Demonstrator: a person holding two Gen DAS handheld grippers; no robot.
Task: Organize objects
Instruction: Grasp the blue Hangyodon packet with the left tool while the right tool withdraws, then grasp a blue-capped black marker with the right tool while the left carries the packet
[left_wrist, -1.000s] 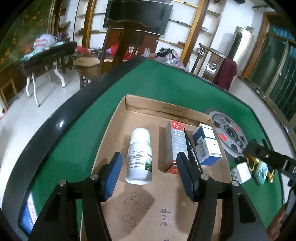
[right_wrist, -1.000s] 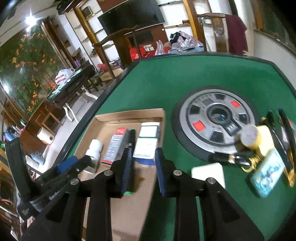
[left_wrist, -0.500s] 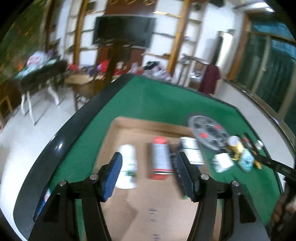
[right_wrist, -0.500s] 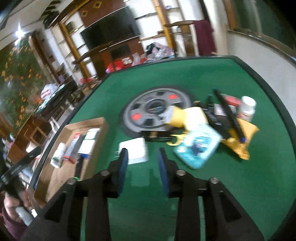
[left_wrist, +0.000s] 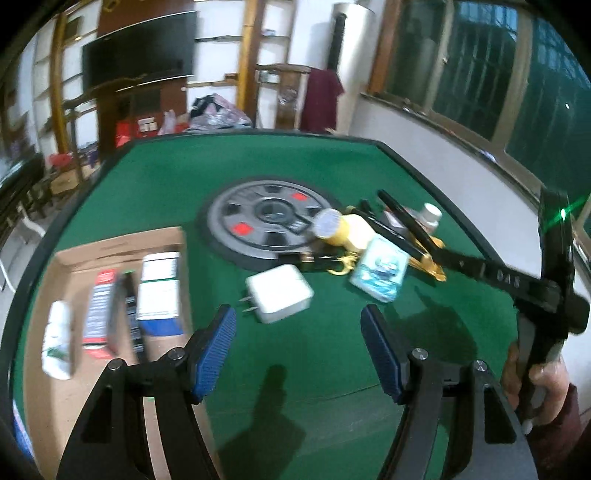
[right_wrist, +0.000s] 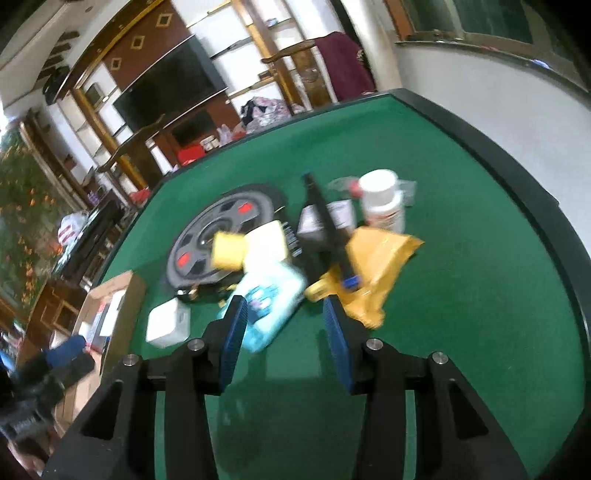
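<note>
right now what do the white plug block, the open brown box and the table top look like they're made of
White square plug block: smooth, slightly glossy plastic with metal prongs at one edge. Open brown box: matte corrugated cardboard, going by its folded flap. Green table top: likely felt or similar cloth, flat and without shine.

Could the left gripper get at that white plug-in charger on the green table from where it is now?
Probably yes. The white charger lies alone on bare felt just ahead of the left gripper, whose open, empty jaws have just been opening wider. Nothing lies between them; the cardboard box and teal packet sit clear on either side.
</note>
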